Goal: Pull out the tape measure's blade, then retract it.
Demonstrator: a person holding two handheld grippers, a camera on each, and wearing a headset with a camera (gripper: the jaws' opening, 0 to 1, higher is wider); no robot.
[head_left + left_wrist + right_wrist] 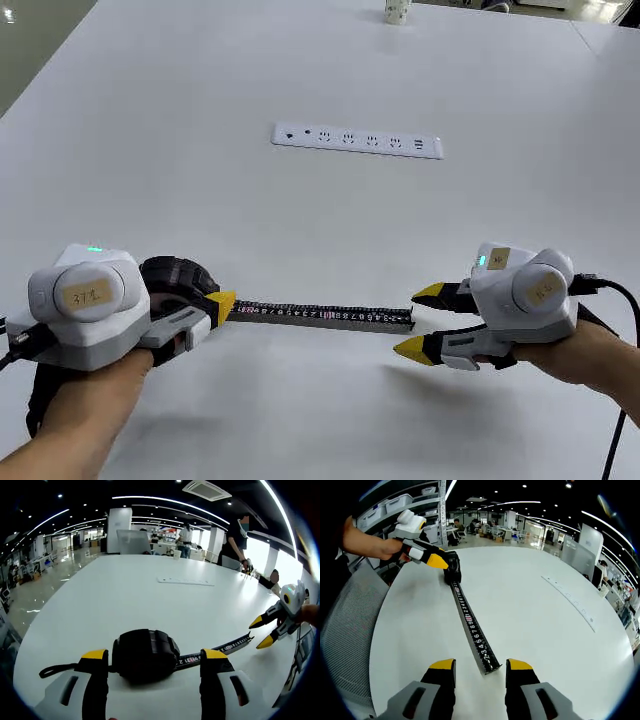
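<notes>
A black tape measure case [172,280] [145,652] lies on the white table [300,220], and my left gripper [205,288] [155,656] is shut on it, one jaw on each side. Its blade [320,316] [472,625] is pulled out to the right and lies flat on the table. The blade's end hook [410,318] [492,667] rests just in front of my right gripper [418,320] [481,664]. That gripper stands open and holds nothing. My right gripper [259,632] shows in the left gripper view, and the left gripper [437,560] shows at the blade's far end.
A white power strip [357,139] [185,581] [570,600] lies farther back on the table. A paper cup [397,10] stands at the far edge. A grey mesh chair [345,630] sits beside the table. People stand at the far side [240,535].
</notes>
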